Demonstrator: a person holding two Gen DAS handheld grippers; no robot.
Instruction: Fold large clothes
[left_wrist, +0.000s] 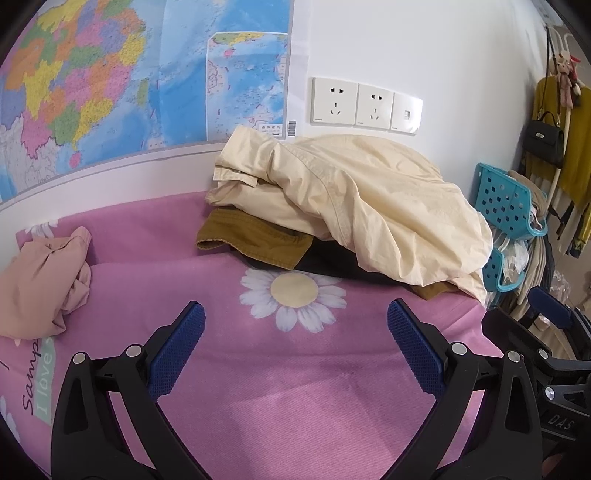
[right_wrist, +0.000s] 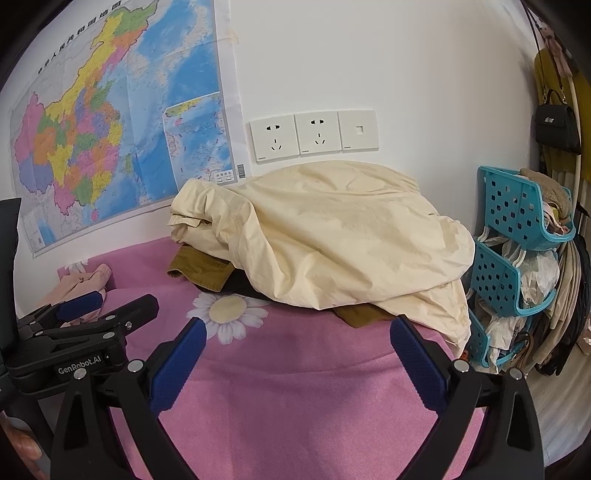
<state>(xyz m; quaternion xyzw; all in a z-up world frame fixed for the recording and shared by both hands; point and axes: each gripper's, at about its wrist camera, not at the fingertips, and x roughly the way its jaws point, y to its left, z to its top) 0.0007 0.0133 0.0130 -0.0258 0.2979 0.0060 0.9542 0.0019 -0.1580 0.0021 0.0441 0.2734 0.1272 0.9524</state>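
Left gripper (left_wrist: 295, 325) and right gripper (right_wrist: 297, 341): jaws spread wide, nothing held, poised over pink blanket (right_wrist: 295, 387) for reach. Cream jacket (right_wrist: 332, 236) heaped unfolded atop brown garment (left_wrist: 251, 236), against wall.

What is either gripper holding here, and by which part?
Nothing is held. The left gripper and right gripper are both open above the pink blanket, short of the cream jacket on the clothes pile.

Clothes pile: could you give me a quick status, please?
Both hand-held grippers open, empty. Cream jacket unfolded atop brown garment. Path clear.
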